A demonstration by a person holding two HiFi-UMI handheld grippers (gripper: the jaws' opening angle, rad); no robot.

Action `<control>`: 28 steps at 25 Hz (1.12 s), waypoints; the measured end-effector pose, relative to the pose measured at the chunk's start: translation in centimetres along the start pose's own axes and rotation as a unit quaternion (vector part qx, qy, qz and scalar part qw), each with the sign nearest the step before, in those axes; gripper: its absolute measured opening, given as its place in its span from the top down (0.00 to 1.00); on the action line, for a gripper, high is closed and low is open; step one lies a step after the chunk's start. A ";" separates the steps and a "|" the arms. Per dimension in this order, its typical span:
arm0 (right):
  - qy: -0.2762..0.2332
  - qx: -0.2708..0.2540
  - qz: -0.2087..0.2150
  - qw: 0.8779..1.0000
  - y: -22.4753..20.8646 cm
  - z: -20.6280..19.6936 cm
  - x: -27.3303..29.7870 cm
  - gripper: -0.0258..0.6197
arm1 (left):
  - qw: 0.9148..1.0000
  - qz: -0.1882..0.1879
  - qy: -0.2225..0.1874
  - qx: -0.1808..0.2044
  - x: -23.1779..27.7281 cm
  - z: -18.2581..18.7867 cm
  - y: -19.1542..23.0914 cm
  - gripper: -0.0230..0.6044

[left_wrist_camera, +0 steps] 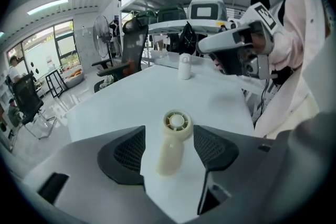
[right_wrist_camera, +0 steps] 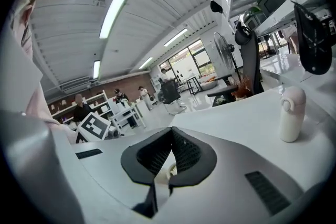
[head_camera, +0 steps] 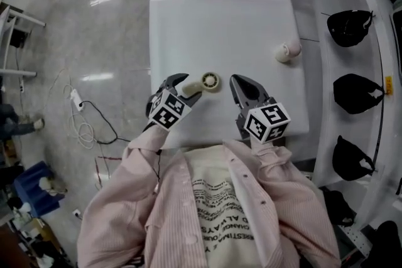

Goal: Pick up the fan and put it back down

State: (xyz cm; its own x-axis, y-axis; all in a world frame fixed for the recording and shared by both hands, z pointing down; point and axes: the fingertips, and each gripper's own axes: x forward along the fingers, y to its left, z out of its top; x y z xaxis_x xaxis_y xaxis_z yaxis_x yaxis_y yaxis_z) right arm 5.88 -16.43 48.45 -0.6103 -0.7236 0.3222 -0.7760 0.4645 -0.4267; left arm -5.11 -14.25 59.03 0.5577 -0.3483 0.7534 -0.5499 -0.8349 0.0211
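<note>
Left gripper, jaws apart, straddles fan handle; head points away.

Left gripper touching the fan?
Cannot tell. In the left gripper view the left gripper straddles the fan with jaws open; table shows beside its handle, but its round head runs right up to one pad.
</note>
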 end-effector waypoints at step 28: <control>0.041 0.072 -0.008 0.996 -2.7 -5.3 0.9 0.96 | 0.990 -0.076 0.114 0.043 7.1 -4.6 -1.1 0.55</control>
State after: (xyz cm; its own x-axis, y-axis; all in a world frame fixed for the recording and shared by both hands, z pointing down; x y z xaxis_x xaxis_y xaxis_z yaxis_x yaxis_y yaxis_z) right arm 6.63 -15.62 54.39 -0.6139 -0.6832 0.3955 -0.7581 0.3706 -0.5366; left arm -3.44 -13.84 67.40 0.4691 -0.1190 0.8751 -0.4109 -0.9065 0.0970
